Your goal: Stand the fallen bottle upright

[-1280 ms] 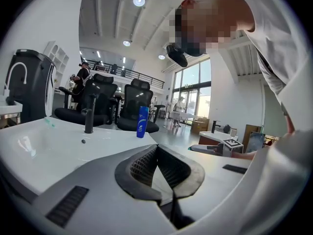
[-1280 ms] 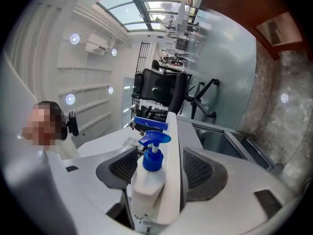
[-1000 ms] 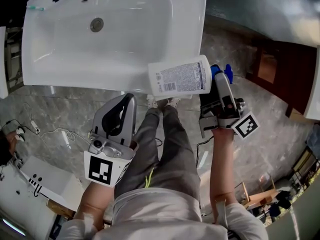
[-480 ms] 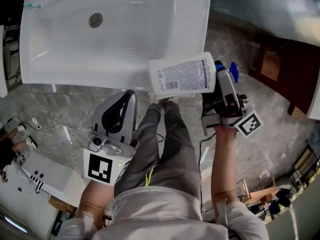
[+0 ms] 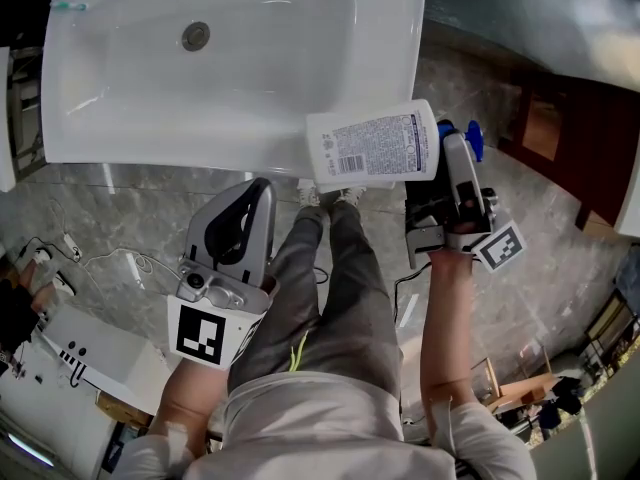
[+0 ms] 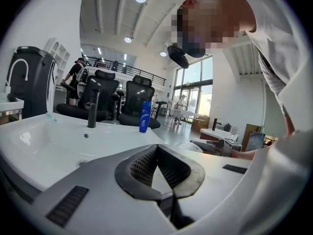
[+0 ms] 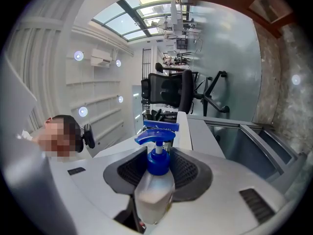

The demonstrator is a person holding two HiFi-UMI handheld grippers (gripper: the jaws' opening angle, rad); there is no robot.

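A white bottle [image 5: 372, 146] with a printed label and a blue pump top lies on its side at the front right corner of the white sink [image 5: 100, 153]. My right gripper [image 5: 455, 138] is at its pump end. In the right gripper view the jaws are closing, and the pads touch both sides of the blue collar of the bottle [image 7: 154, 190], which lies between them in my right gripper [image 7: 159, 155]. My left gripper [image 5: 258, 193] hangs below the sink's front edge, away from the bottle, shut with nothing in it [image 6: 156, 148].
A black faucet [image 6: 91, 106] stands at the back of the sink [image 6: 39, 136], with a small blue bottle [image 6: 145, 116] upright beyond it. The person's legs [image 5: 340, 298] are between the grippers. A brown cabinet [image 5: 560, 138] stands to the right, over grey marble floor.
The right gripper's jaws have drawn in around the bottle's pump neck. Bottle and right gripper sit slightly further right and up in the head view. The left gripper has stayed put.
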